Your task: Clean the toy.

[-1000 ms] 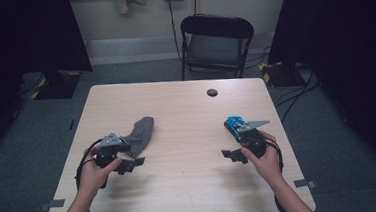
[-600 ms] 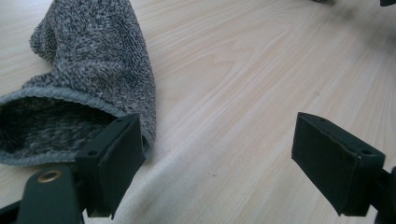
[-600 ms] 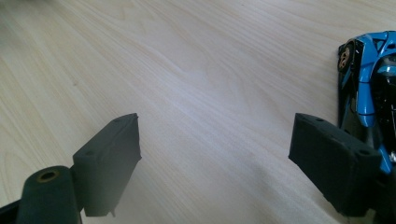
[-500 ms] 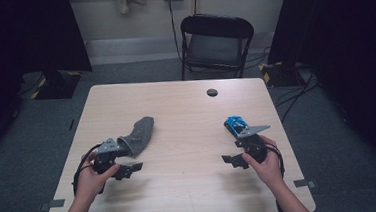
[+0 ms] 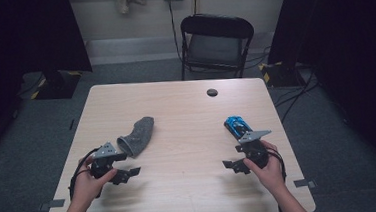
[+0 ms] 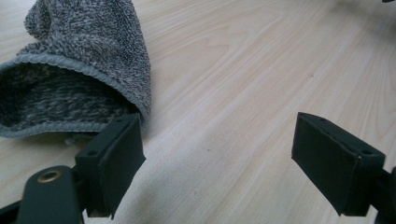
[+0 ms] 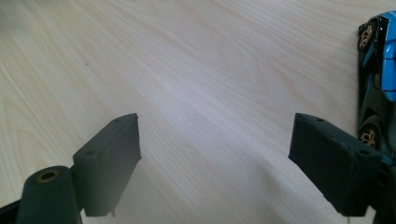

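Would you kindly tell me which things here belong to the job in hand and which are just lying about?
In the job:
grey sock, by the open left gripper
blue toy car, by the open right gripper

Lying about:
folding chair behind the table
dark round grommet in the tabletop
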Demonstrator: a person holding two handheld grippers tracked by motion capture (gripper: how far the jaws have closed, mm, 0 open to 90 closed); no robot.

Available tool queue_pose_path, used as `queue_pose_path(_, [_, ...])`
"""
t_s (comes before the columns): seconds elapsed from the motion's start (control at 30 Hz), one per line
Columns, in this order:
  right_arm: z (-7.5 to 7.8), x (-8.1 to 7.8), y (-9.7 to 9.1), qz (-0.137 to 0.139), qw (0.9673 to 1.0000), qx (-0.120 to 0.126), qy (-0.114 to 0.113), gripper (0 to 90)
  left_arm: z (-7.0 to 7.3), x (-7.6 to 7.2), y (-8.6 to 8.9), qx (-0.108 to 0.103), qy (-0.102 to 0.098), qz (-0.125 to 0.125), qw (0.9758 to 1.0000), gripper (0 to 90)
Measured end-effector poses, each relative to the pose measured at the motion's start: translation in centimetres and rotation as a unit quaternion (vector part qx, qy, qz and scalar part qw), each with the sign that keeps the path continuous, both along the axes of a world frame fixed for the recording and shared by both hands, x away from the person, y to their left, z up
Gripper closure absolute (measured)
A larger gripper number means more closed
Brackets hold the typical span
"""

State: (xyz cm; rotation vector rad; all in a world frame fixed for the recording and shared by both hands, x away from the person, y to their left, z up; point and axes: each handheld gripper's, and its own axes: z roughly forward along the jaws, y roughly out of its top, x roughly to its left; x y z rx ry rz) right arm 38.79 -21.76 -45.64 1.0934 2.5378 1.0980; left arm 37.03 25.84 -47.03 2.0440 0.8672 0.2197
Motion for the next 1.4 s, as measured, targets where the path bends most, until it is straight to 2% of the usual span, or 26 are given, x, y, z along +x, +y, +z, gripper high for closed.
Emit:
queue_pose_path(0.53, [-1.5,-1.5,-0.6,0.005,0.9999,-0.004,0.012,15.9,-0.7,-0.9,0.6,0.009,0.001,-0.005,0.9999,16.2])
queue_pose_path(0.87, [-2.3,-1.8,-0.8,0.006,0.9998,-0.007,0.016,15.9,-1.3,-1.1,0.7,0.016,0.003,-0.011,0.9998,16.2])
queue_pose_path(1.07, [-2.6,-2.0,-1.1,0.005,0.9998,-0.007,0.018,16.0,-1.5,-1.1,0.9,0.028,-0.006,-0.022,0.9993,16.3])
queue_pose_path(1.17, [-2.7,-2.1,-1.2,0.004,0.9998,-0.008,0.02,16.1,-1.7,-1.2,0.9,0.024,0.0,-0.02,0.9995,16.2])
queue_pose_path(1.4, [-3.2,-2.4,-1.1,0.012,0.9997,-0.016,0.017,15.8,-1.8,-1.4,1.0,0.032,-0.005,-0.026,0.9991,16.2])
